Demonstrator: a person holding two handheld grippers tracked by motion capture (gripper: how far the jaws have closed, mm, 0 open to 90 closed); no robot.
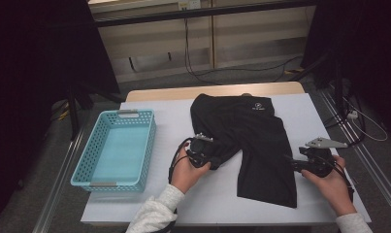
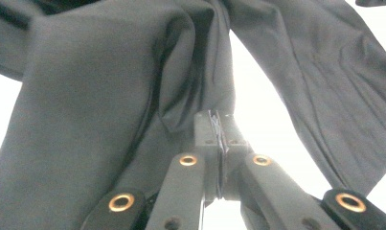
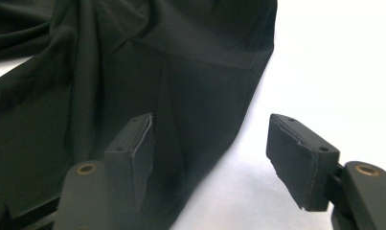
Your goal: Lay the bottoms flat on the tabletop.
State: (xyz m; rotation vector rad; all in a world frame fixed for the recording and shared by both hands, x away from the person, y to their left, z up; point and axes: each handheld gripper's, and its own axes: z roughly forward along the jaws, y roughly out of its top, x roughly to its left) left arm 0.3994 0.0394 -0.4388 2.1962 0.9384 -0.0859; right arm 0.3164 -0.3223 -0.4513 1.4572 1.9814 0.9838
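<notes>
While the left tongs [image 2: 218, 125] pinch the shorts' [image 1: 251, 141] hem, the right tongs [image 3: 214, 158] gape astride its outer edge.

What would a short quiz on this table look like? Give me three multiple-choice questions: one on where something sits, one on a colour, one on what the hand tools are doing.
1. Where is the basket relative to the black shorts?
A. To their left
B. On top of them
C. To their right

2. What colour is the basket?
A. Red
B. Light blue
C. Yellow

3. How do the two tools stand?
A. Both open
B. Both shut
C. Left shut on cloth, right open

Answers: 1 A, it sits on the white table cover left of the shorts. 2 B, its mesh walls are light blue. 3 C, the left gripper pinches fabric; the right gripper gapes at the hem.
</notes>
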